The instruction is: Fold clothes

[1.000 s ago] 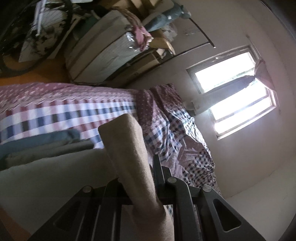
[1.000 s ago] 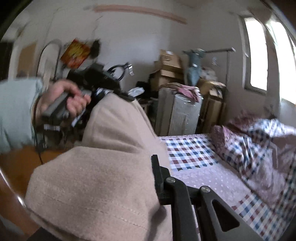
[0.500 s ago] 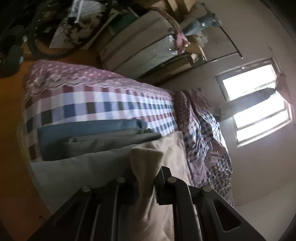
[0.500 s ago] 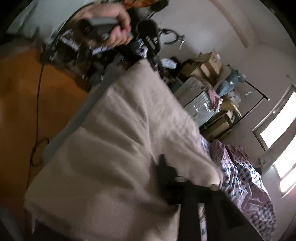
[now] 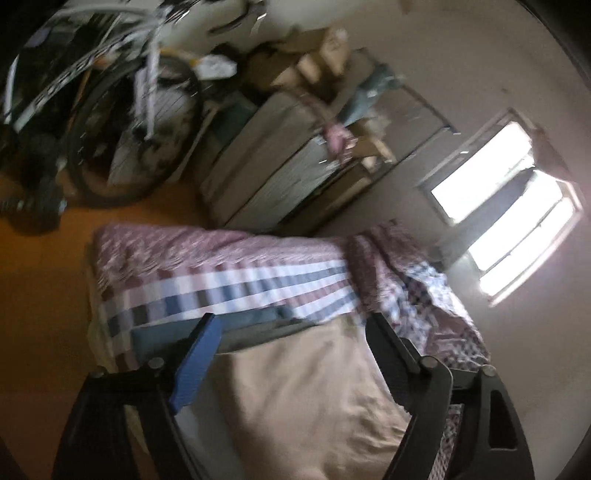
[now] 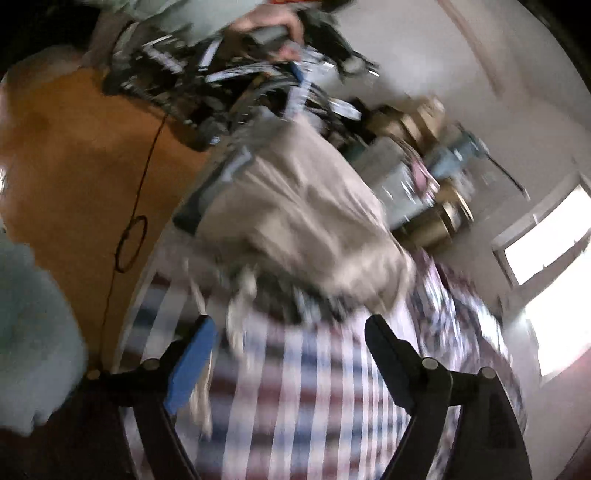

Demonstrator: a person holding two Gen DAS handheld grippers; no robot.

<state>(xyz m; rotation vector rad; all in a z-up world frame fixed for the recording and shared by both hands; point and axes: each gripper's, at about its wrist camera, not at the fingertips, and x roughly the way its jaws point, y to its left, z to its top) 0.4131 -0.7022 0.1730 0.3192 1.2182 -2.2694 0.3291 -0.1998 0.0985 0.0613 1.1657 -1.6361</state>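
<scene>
A folded beige garment (image 5: 310,384) lies on top of a stack of folded clothes, with a blue one (image 5: 255,316) and a grey one under it, on the checked bedspread (image 5: 229,284). My left gripper (image 5: 290,325) hangs over the beige garment, its jaws opening wide, with nothing pressed between the pads. In the right wrist view the same beige garment (image 6: 303,221) lies further off on the bed. My right gripper (image 6: 288,328) is over the checked bedspread (image 6: 314,398), jaws opening, nothing gripped. The person's hand (image 6: 269,26) holds the left gripper's handle at the top.
An orange-brown floor (image 5: 40,288) runs along the bed's near edge. A bicycle (image 5: 122,103), wrapped mattresses (image 5: 273,155) and cardboard boxes stand beyond the bed. A rumpled quilt (image 5: 432,295) lies by the bright window (image 5: 513,218). A black cable (image 6: 133,229) trails on the floor.
Both grippers have let go of the beige garment and opened wide. The garment now lies flat on the stack. Both grippers have drawn back from it, the right one rolling and sinking.
</scene>
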